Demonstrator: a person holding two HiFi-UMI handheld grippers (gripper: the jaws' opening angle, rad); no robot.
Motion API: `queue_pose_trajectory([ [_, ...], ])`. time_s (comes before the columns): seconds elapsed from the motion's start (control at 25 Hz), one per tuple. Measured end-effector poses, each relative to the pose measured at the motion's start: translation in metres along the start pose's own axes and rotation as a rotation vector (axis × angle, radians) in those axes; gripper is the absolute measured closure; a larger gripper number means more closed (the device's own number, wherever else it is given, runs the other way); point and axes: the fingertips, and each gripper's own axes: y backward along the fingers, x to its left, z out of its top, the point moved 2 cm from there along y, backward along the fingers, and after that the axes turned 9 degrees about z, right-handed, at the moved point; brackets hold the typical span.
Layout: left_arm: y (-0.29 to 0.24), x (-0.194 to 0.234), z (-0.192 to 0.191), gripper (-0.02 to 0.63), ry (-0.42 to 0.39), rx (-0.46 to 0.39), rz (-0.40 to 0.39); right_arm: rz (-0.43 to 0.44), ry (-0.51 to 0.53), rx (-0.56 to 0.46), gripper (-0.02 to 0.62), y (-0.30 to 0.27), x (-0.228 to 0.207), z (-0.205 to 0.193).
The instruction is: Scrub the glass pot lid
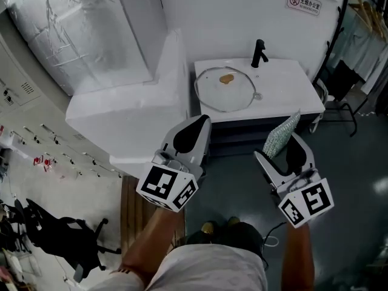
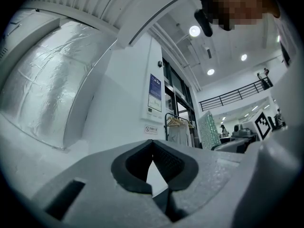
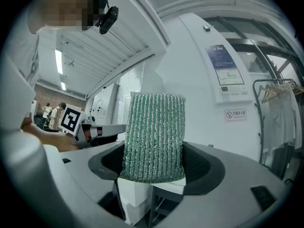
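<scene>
The glass pot lid (image 1: 225,88) lies flat on the white sink counter (image 1: 291,93), with an orange-brown smear near its far side. My left gripper (image 1: 193,132) hangs in the air short of the counter's front edge, jaws shut with nothing between them; in the left gripper view the left gripper (image 2: 153,161) shows its dark pads meeting. My right gripper (image 1: 290,143) is shut on a green scrubbing sponge (image 1: 280,134), which stands up out of the jaws. The right gripper view shows the sponge (image 3: 154,136) filling the gap of the right gripper (image 3: 154,167).
A black faucet (image 1: 259,53) stands at the counter's back edge. A large white plastic-wrapped appliance (image 1: 130,111) sits left of the sink. A black clothes rack (image 1: 357,17) stands at the right. Dark floor lies below me, with a black office chair (image 1: 57,235) at lower left.
</scene>
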Motion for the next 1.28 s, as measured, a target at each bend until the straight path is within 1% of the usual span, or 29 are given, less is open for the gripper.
queue_pose_trajectory([
  [0.12,-0.006,0.004,-0.004,0.591,0.001,0.003,0.009,0.006,0.004,-0.001,0.247,-0.006,-0.005,-0.001],
  [0.24,-0.010,0.007,-0.010,0.591,-0.020,0.009,0.017,0.022,0.004,-0.010,0.247,-0.011,-0.011,-0.005],
  [0.52,-0.062,0.024,-0.032,0.591,-0.048,0.040,0.096,0.090,-0.002,-0.032,0.247,-0.045,-0.069,-0.012],
  [1.04,-0.152,0.054,-0.067,0.591,-0.101,0.105,0.297,0.253,-0.028,-0.052,0.247,-0.108,-0.186,-0.026],
  [1.28,-0.177,0.066,-0.085,0.591,-0.102,0.142,0.393,0.342,-0.031,-0.046,0.247,-0.130,-0.221,-0.033],
])
